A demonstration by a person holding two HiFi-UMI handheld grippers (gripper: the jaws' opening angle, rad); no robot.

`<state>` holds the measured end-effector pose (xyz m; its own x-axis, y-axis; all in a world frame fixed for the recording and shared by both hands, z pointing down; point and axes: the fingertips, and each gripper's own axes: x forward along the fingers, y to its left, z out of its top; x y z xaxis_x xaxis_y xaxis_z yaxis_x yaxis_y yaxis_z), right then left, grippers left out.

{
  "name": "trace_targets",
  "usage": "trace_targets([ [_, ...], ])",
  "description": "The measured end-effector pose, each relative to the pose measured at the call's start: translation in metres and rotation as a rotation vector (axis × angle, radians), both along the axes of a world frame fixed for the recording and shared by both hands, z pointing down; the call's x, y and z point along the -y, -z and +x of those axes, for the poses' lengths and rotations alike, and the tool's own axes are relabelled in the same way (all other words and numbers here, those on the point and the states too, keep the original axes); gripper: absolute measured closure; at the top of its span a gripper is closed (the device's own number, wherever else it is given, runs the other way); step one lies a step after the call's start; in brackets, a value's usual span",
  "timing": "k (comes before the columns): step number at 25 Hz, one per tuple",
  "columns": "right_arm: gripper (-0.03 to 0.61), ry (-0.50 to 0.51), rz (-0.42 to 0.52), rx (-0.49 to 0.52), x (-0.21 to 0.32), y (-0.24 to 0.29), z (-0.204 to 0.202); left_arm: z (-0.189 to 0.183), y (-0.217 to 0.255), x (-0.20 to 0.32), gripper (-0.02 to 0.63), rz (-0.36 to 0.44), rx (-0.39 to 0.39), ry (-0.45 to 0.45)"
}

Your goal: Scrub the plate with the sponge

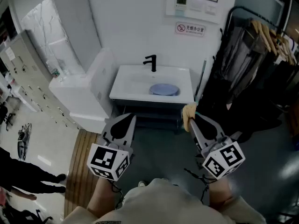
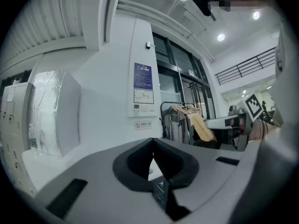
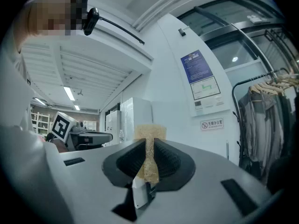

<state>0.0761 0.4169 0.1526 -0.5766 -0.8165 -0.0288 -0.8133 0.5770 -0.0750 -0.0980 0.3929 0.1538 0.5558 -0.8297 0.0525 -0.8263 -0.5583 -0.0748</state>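
A blue plate (image 1: 164, 89) lies in the white sink (image 1: 135, 80) under a black tap (image 1: 152, 62), a step ahead of me. My right gripper (image 1: 192, 116) is shut on a tan sponge (image 1: 189, 111), which sticks out past the jaw tips in the right gripper view (image 3: 149, 146). My left gripper (image 1: 128, 119) is shut with nothing between its jaws, as the left gripper view (image 2: 153, 158) shows. Both grippers are held at waist height, short of the sink and pointing toward it. The sponge (image 2: 202, 127) and the right gripper also show in the left gripper view.
A white appliance (image 1: 86, 90) stands left of the sink. A clothes rack with hangers and dark garments (image 1: 252, 64) stands at the right. A wooden strip (image 1: 79, 167) runs along the dark floor at the left. Signs (image 1: 191, 3) hang on the wall behind the sink.
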Motion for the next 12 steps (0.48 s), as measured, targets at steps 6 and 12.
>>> trace_targets([
  [6, 0.515, 0.016, 0.006, -0.004, 0.005, -0.001, 0.006, 0.006, -0.006, 0.009, 0.607, -0.011, 0.026, 0.007],
  [12, 0.517, 0.022, -0.001, 0.008, 0.015, -0.006, 0.022, 0.023, -0.015, 0.019, 0.609, -0.032, 0.060, 0.018],
])
